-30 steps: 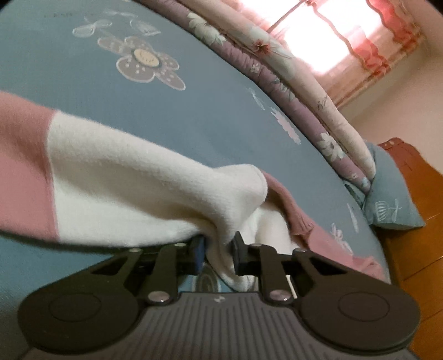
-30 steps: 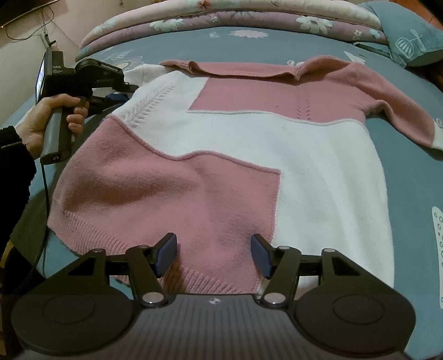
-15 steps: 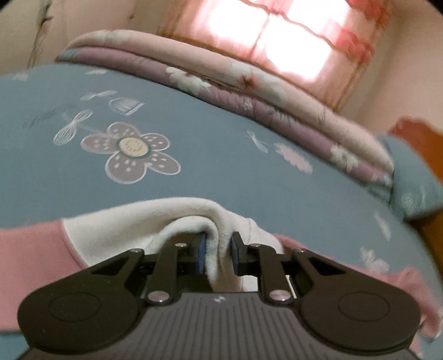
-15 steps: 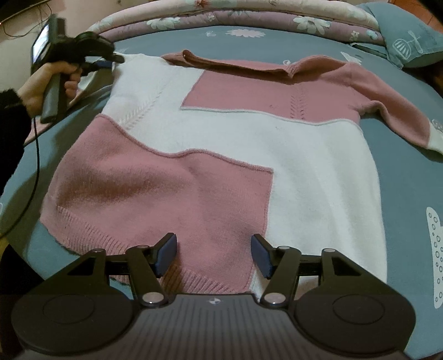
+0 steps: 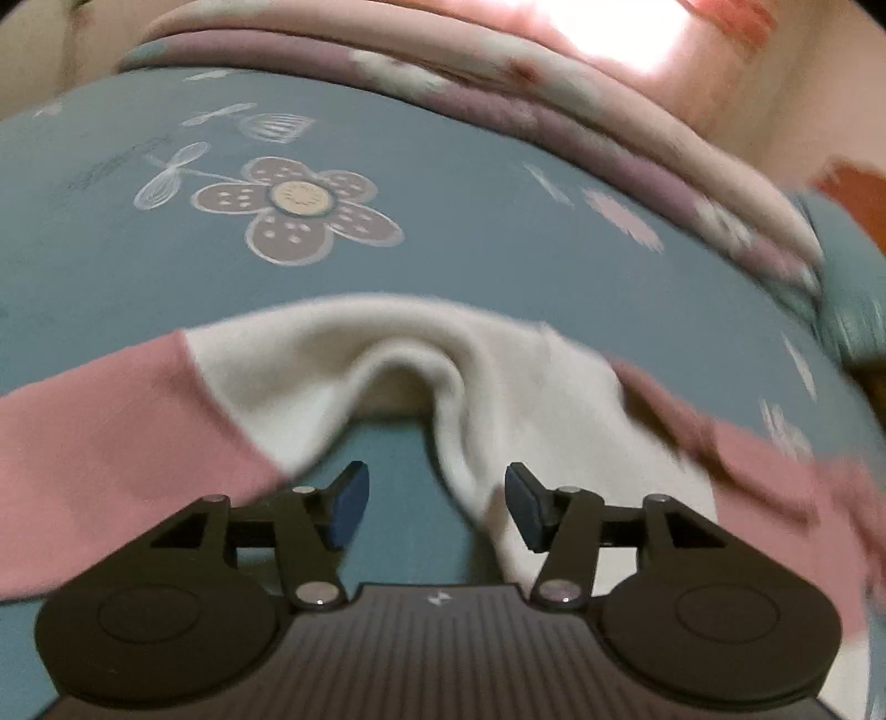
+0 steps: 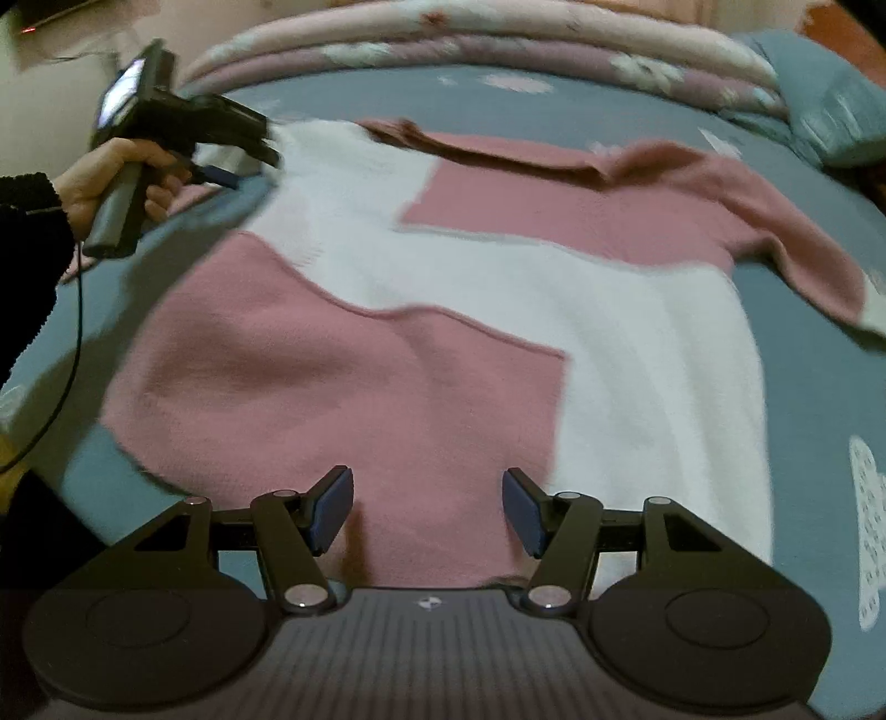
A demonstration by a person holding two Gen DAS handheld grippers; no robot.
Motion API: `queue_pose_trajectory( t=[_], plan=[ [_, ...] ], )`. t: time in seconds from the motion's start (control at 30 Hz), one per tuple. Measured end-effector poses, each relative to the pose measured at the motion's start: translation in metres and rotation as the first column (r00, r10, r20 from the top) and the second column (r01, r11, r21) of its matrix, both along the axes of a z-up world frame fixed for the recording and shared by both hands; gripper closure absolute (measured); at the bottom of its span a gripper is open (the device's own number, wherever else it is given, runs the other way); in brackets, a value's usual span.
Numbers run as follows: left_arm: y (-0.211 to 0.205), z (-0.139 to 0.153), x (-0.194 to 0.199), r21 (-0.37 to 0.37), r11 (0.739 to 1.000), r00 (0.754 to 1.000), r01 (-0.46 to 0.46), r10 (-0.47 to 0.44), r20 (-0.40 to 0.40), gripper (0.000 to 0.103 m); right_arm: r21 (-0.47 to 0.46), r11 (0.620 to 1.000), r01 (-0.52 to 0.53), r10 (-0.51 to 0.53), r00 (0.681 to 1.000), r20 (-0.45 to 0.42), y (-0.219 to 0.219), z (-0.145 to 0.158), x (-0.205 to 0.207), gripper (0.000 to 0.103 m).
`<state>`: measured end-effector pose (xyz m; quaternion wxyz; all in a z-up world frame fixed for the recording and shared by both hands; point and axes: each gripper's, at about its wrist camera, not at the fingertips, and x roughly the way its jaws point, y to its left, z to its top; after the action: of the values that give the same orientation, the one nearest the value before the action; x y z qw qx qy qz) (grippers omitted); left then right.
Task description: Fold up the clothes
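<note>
The pink-and-white knitted sweater lies spread flat on the blue flowered bedsheet for folding, its white shoulder fold slipping free between the opening left gripper, while the right gripper hovers released above the sweater's hem.

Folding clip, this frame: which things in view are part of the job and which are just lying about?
Part of the job:
- pink and white sweater, spread on the bed
- its left sleeve, between the opening jaws of the left gripper, not pinched
- right gripper, open at the hem

Lying about:
- blue bedsheet
- rolled floral quilt
- blue pillow
</note>
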<state>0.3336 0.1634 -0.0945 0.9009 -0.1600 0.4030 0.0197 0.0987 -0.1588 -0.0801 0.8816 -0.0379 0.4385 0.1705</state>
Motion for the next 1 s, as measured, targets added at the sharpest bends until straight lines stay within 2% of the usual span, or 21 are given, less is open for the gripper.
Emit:
queue_pose_trajectory(
  t=[0.07, 0.27, 0.47, 0.6, 0.77, 0.87, 0.9, 1.0],
  plan=[
    [-0.007, 0.007, -0.023, 0.025, 0.997, 0.998, 0.068, -0.068, -0.008, 0.040, 0.016, 0.998, -0.057, 0.056, 0.998, 0.025, 0.011, 0.003, -0.004, 0.038],
    [-0.014, 0.021, -0.095, 0.032, 0.979, 0.979, 0.203, -0.202, -0.022, 0.032, 0.014, 0.962, -0.271, 0.269, 0.958, 0.098, 0.062, 0.009, -0.010, 0.038],
    [-0.005, 0.019, -0.144, 0.101, 0.966, 0.970, 0.238, -0.232, -0.065, 0.025, -0.157, 0.877, -0.455, 0.476, 0.866, 0.153, 0.132, 0.010, -0.023, 0.035],
    [0.007, 0.017, -0.172, 0.139, 0.963, 0.971, 0.232, -0.222, -0.085, 0.025, -0.290, 0.806, -0.515, 0.574, 0.801, 0.172, 0.158, 0.007, -0.035, 0.035],
    [0.025, 0.014, -0.195, 0.127, 0.975, 0.982, 0.180, -0.171, -0.079, 0.025, -0.519, 0.659, -0.545, 0.707, 0.685, 0.179, 0.180, -0.005, -0.053, 0.035],
    [0.029, 0.012, -0.200, 0.122, 0.979, 0.984, 0.166, -0.157, -0.083, 0.025, -0.588, 0.589, -0.555, 0.751, 0.644, 0.143, 0.185, -0.016, -0.055, 0.037],
    [0.030, 0.011, -0.201, 0.122, 0.979, 0.984, 0.165, -0.155, -0.085, 0.025, -0.607, 0.570, -0.554, 0.762, 0.634, 0.136, 0.187, -0.020, -0.055, 0.042],
    [0.029, 0.011, -0.202, 0.113, 0.979, 0.983, 0.172, -0.163, -0.082, 0.025, -0.649, 0.537, -0.539, 0.777, 0.616, 0.130, 0.194, -0.027, -0.056, 0.048]
  ],
)
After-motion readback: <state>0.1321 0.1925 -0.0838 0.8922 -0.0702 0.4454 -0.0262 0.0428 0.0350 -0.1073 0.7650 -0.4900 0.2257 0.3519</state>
